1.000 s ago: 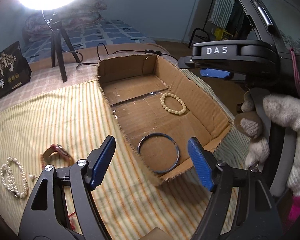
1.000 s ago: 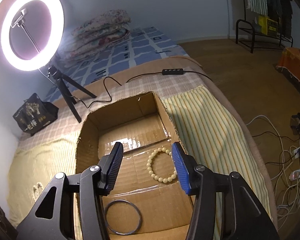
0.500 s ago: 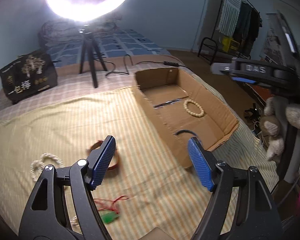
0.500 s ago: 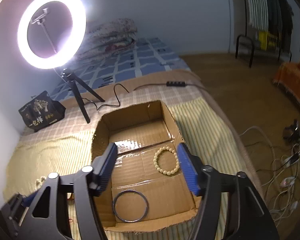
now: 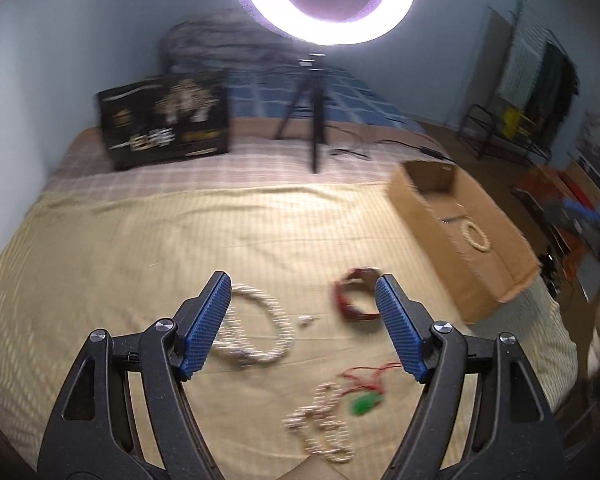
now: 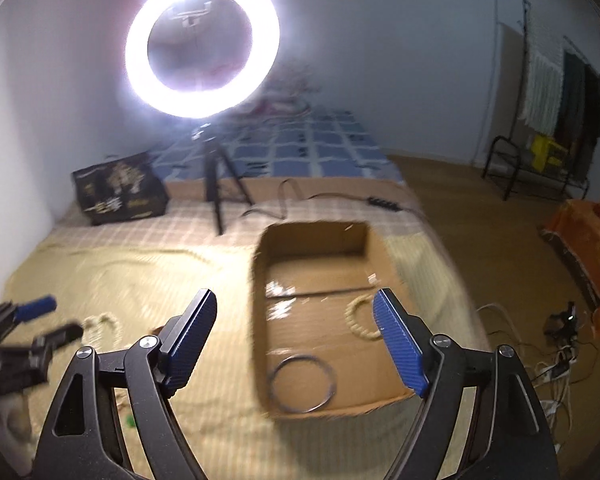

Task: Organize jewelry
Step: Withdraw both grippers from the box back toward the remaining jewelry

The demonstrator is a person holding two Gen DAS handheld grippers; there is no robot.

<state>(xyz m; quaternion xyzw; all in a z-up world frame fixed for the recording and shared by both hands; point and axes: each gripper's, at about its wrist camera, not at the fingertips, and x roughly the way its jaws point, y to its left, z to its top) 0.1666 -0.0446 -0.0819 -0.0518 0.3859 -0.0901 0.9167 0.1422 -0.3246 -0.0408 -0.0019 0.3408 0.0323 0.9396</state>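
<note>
The cardboard box [image 6: 312, 320] lies open on the bed's striped cloth [image 5: 140, 248]. Inside it are a beige bead bracelet [image 6: 360, 320] toward its right wall and a thin dark bangle [image 6: 302, 384] near its front edge; the bangle lies apart from the bracelet.

The left gripper [image 5: 302, 324] has its fingers wide apart with nothing between them. It hangs over the loose jewelry on the cloth: a white pearl necklace [image 5: 260, 332], a red-brown bracelet [image 5: 354, 300], a second pale bead strand [image 5: 324, 420] and a green pendant on red cord [image 5: 366, 400].

The right gripper [image 6: 294, 340] has its fingers opening, nothing between them, over the box's left side.

Only the left view shows the red-brown bracelet and the bead strand clearly; there the box's near wall hides the bangle. Only the right view shows the bangle and the whole box floor. It also shows the left gripper, blurred, at the left edge, near the pearl necklace.

A ring light [image 6: 202, 44] on a tripod and a black bag [image 5: 164, 120] stand at the back.
</note>
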